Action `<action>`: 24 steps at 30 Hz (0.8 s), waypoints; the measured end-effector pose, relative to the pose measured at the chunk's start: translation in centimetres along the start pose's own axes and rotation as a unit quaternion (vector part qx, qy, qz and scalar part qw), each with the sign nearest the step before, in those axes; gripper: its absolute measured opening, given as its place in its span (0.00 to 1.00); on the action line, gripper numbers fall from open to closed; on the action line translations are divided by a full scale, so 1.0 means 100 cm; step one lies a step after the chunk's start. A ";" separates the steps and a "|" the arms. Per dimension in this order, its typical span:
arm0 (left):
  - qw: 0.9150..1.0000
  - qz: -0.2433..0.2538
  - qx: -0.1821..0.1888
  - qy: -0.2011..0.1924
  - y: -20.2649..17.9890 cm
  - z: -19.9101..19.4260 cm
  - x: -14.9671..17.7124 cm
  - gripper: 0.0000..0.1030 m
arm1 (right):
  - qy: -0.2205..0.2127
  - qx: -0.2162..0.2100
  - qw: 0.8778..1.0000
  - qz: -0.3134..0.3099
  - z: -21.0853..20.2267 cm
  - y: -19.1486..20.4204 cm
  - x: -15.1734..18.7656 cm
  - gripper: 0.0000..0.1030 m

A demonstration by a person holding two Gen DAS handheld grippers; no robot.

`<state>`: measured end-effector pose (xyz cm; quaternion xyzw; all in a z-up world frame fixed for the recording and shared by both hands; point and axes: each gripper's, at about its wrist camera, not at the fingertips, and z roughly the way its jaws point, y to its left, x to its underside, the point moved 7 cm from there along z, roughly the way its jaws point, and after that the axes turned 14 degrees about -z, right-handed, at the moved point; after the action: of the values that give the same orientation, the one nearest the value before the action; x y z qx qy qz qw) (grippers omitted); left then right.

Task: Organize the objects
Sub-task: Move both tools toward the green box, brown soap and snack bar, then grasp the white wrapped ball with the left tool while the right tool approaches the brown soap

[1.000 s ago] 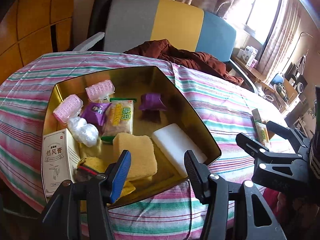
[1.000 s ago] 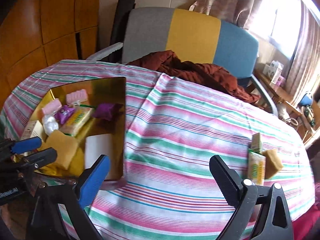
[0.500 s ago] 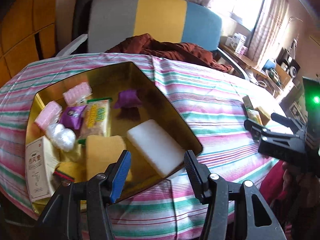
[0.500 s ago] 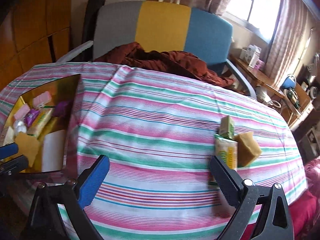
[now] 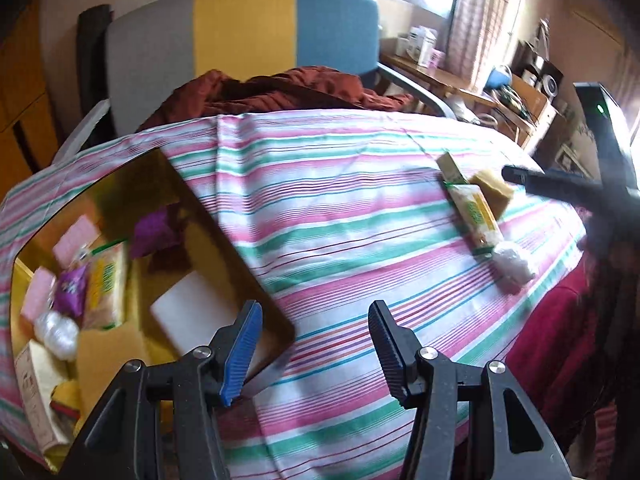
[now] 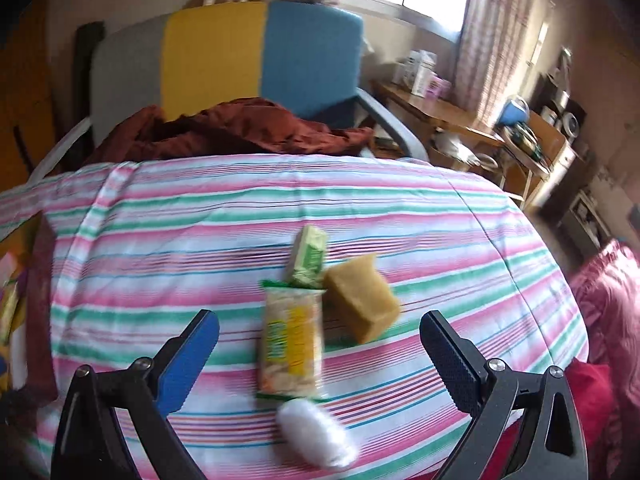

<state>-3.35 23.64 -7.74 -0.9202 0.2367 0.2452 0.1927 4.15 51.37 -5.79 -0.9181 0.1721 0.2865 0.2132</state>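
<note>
I have swung both tools away from the gold tray [image 5: 236, 248] toward the right side of the striped tablecloth [image 6: 200, 240]; a second ago my left camera looked straight down into the tray, and now the tray sits off to its left, already holding a white block [image 5: 188, 312], pink rollers, purple packets and a snack pack. My right gripper [image 6: 320, 340] now frames the leftovers, which half a second ago were off to its right: the yellow snack pack [image 6: 292, 340], the tan sponge [image 6: 362, 298] touching it, the small green box [image 6: 308, 256] just behind, and a white wrapped bundle [image 6: 316, 428] nearest me. Both its jaws are spread wide with nothing between them, and my left gripper [image 5: 316, 344] is likewise spread and empty. I judge the next pick comes from this cluster, probably the snack pack.
</note>
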 end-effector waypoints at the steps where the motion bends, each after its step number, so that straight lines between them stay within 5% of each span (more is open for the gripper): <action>1: 1.000 0.005 0.002 0.002 -0.005 0.003 -0.001 0.54 | 0.002 0.002 1.000 0.014 0.005 -0.011 0.002 0.98; 5: 1.000 0.028 0.008 0.012 -0.027 0.014 -0.002 0.54 | 0.020 -0.020 0.994 0.102 0.024 -0.050 0.018 0.98; 11: 0.998 0.054 0.017 0.028 -0.056 0.035 -0.001 0.54 | 0.016 -0.072 0.962 0.264 0.038 -0.091 0.044 0.99; 24: 0.992 0.064 0.054 0.094 -0.113 0.087 0.003 0.54 | -0.039 -0.121 0.940 0.317 0.028 -0.102 0.043 1.00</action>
<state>-0.23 36.85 -12.22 -0.9106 0.3246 0.1561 0.2028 10.67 60.57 -7.43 -0.8226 0.4101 0.3938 0.0054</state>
